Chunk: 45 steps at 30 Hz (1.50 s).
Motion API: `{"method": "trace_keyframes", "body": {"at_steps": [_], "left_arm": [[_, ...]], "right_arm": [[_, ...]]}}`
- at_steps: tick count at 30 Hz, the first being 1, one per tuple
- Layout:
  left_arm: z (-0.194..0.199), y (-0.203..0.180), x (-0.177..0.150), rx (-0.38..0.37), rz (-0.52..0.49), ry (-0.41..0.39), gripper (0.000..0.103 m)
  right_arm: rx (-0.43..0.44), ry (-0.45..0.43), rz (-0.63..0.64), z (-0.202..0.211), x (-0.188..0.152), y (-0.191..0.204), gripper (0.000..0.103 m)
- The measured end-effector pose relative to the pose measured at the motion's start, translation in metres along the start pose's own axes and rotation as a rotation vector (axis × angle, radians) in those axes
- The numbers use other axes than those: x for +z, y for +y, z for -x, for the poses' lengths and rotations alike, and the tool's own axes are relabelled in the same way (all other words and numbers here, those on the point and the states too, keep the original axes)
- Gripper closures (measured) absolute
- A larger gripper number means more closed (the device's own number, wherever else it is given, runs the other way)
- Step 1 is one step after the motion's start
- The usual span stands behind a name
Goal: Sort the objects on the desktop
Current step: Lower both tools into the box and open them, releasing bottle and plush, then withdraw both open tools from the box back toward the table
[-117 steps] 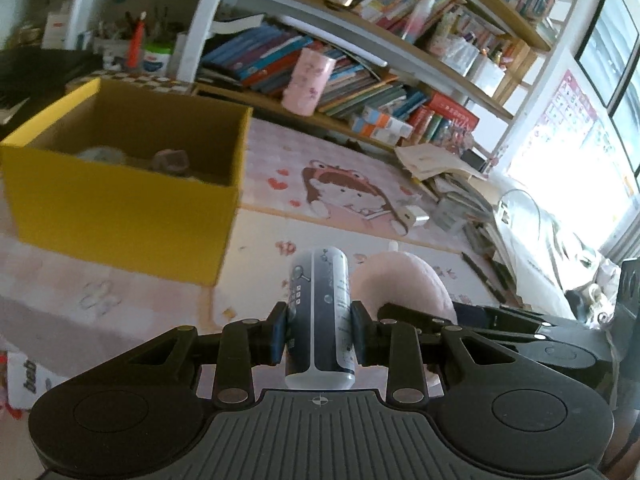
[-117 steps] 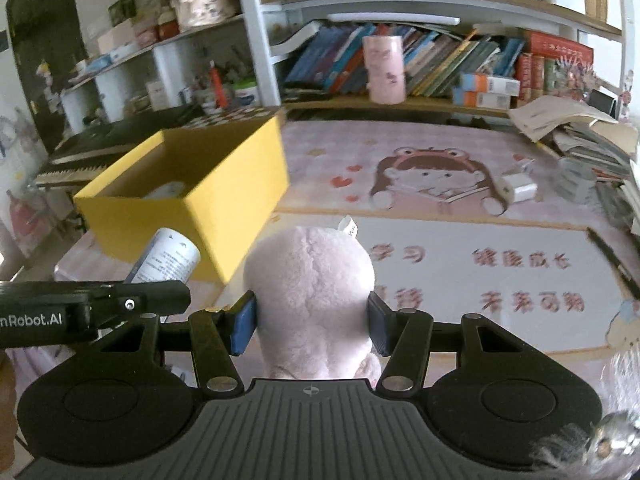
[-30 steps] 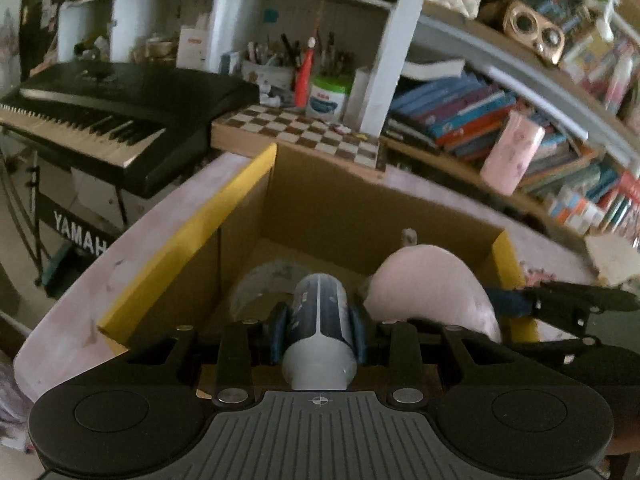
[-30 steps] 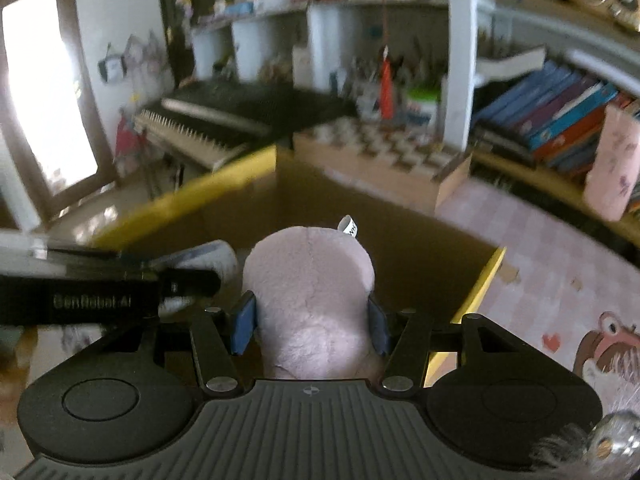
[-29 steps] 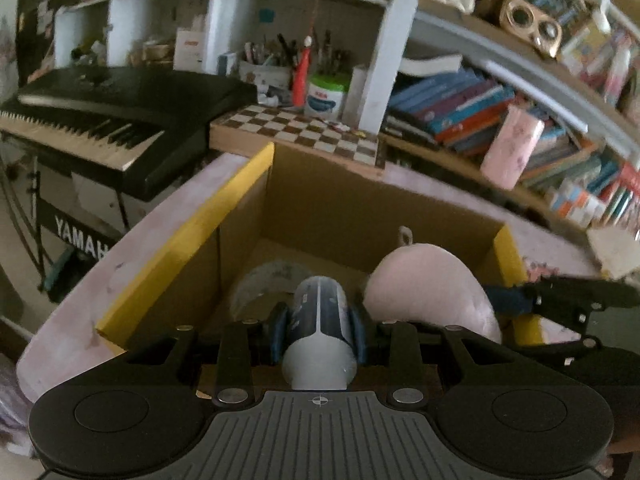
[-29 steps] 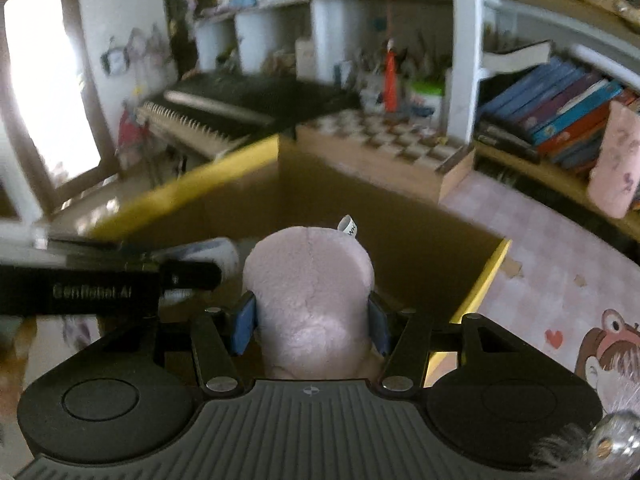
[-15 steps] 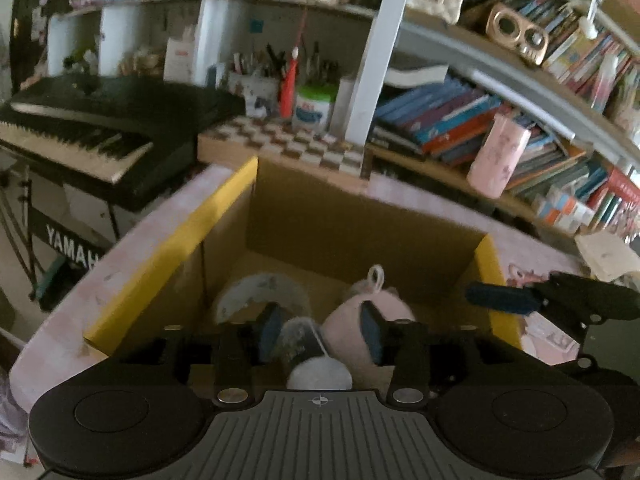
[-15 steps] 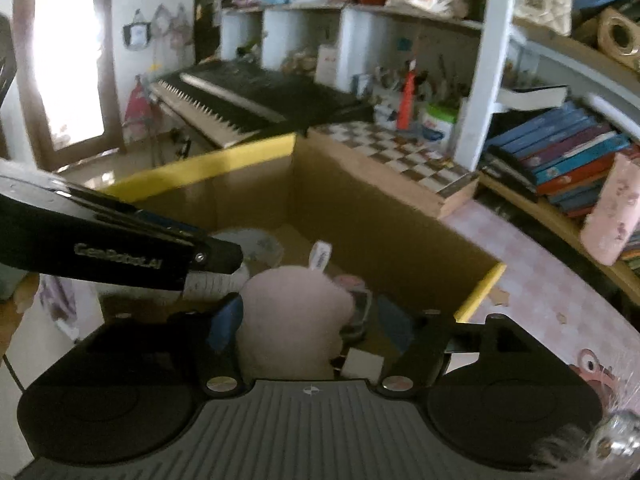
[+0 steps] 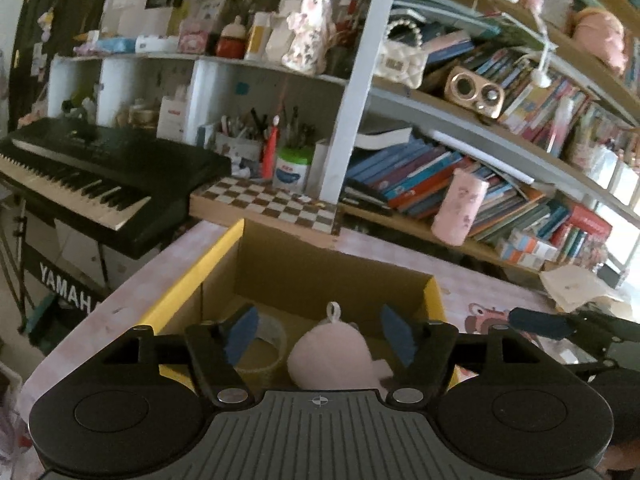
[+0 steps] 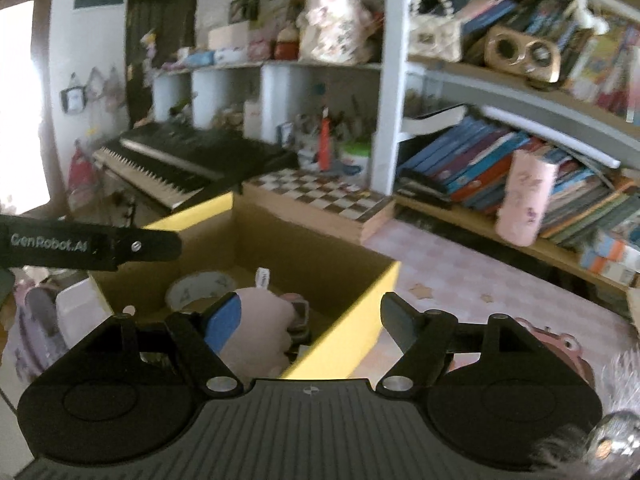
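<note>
Pink plush toy [image 9: 332, 354] — inside yellow box [image 9: 192, 284]

Black left gripper [image 9: 319, 334] and right gripper [image 10: 310, 320], blue-padded jaws, silver pivot screws

The plush toy [image 9: 330, 354] lies in the box [image 9: 192, 284] right of the tape roll [image 9: 262, 344] — chessboard [image 9: 266, 200] behind.

Cluttered bookshelves [image 9: 460, 128] behind black keyboard [image 9: 92, 168]
</note>
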<state>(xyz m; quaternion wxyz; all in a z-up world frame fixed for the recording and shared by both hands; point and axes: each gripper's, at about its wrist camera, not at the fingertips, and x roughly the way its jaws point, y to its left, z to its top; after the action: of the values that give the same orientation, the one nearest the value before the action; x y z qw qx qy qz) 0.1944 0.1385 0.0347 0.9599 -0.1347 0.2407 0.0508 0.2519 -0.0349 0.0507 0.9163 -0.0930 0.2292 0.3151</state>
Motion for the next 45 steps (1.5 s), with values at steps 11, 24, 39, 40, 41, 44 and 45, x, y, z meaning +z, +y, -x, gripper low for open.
{"method": "trace_keyframes", "body": {"at_steps": [11, 24, 39, 40, 41, 44, 45], "left_arm": [[0.049, 0.011, -0.031, -0.051, 0.019, 0.013, 0.031], [0.107, 0.016, -0.074, -0.096, -0.009, 0.051, 0.031], [0.132, 0.009, -0.105, -0.176, -0.083, 0.125, 0.031], [0.133, 0.007, -0.107, -0.182, -0.089, 0.131, 0.031], [0.134, 0.006, -0.109, -0.189, -0.094, 0.136, 0.031], [0.133, 0.002, -0.113, -0.205, -0.104, 0.152, 0.031], [0.133, 0.000, -0.114, -0.209, -0.107, 0.156, 0.031]], "right_arm": [[-0.108, -0.015, -0.072, 0.052, -0.027, 0.019, 0.028], [-0.147, 0.011, -0.100, 0.112, -0.068, 0.069, 0.028], [-0.230, 0.032, -0.182, 0.153, -0.104, 0.091, 0.027], [-0.235, 0.035, -0.188, 0.154, -0.106, 0.092, 0.027], [-0.240, 0.038, -0.196, 0.155, -0.108, 0.093, 0.027], [-0.255, 0.052, -0.214, 0.158, -0.114, 0.093, 0.027], [-0.260, 0.056, -0.219, 0.159, -0.115, 0.093, 0.027]]}}
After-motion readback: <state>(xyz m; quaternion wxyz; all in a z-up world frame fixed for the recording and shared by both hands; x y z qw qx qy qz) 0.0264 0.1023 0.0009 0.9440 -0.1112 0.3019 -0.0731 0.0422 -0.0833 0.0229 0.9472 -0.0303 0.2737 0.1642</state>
